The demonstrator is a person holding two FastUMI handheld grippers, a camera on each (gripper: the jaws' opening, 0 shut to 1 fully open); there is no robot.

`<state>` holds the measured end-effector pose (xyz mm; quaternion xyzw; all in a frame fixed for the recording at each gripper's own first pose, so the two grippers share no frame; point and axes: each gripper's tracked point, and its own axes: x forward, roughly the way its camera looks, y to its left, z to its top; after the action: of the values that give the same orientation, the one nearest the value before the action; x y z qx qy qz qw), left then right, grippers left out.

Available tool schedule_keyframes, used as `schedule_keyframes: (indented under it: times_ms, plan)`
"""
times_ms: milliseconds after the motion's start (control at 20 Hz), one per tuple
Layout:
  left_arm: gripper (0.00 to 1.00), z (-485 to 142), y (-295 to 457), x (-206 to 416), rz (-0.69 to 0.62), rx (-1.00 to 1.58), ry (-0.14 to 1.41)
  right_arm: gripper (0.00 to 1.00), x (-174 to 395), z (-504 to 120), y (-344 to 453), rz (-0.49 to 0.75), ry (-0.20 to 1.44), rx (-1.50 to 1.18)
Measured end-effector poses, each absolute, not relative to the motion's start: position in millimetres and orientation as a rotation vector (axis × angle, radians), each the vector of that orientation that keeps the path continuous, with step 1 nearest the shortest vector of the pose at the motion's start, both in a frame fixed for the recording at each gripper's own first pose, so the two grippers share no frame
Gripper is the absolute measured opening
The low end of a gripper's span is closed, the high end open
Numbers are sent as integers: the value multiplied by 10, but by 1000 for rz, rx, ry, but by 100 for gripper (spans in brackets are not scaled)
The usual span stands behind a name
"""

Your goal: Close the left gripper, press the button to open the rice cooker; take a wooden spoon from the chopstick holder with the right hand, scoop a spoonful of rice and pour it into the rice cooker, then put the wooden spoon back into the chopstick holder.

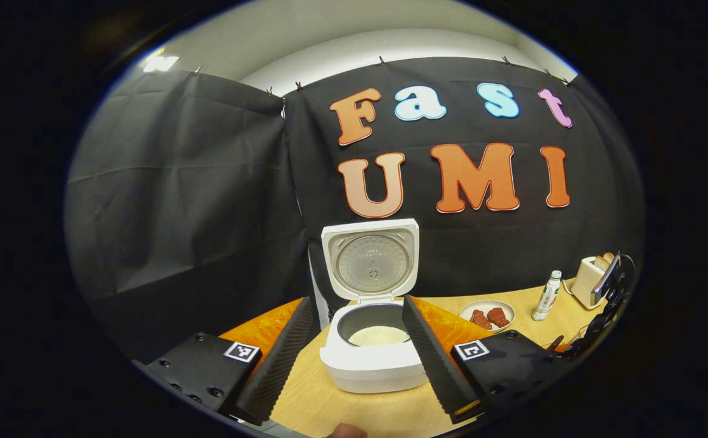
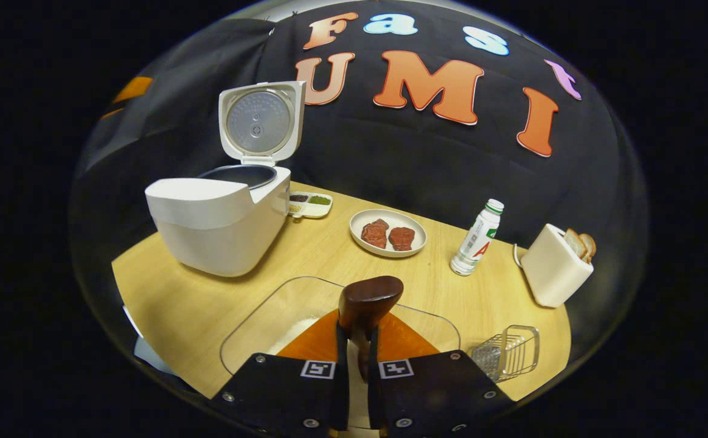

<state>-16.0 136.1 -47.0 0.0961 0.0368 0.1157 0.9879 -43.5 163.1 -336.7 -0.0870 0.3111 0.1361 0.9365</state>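
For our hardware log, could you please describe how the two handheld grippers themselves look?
The left gripper has black housings with square black-and-white markers, screw heads and ribbed finger faces. The right gripper has matching black blocks, each with a square marker and screws.

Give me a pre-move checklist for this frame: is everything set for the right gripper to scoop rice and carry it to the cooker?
1. Rice cooker lid open: ok, it stands upright.
2. Inner pot free to receive rice: ok; something pale already lies inside.
3. Right gripper shut on the wooden spoon: ok, both fingers press its handle.
4. Spoon above the clear rice container: ok.
5. Spoon loaded with rice: cannot tell, only the bowl's back faces the camera.
6. Left gripper out of the pour path: not ok, it is open and points at the cooker.
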Motion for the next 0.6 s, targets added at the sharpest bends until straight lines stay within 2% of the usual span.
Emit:
schedule_keyframes:
  times_ms: [100, 300, 600]
  plan:
    - [100, -481, 1374, -159, 237, 184, 82, 12, -497, -3352, 1760, 309, 651, -128]
    - [98, -501, 1413, -184, 243, 185, 79, 12, -591, -3359, 1935, 352, 716, 5]
    - [100, -580, 1525, -192, 271, 175, 93, 12, -542, -3402, 1853, 283, 833, 240]
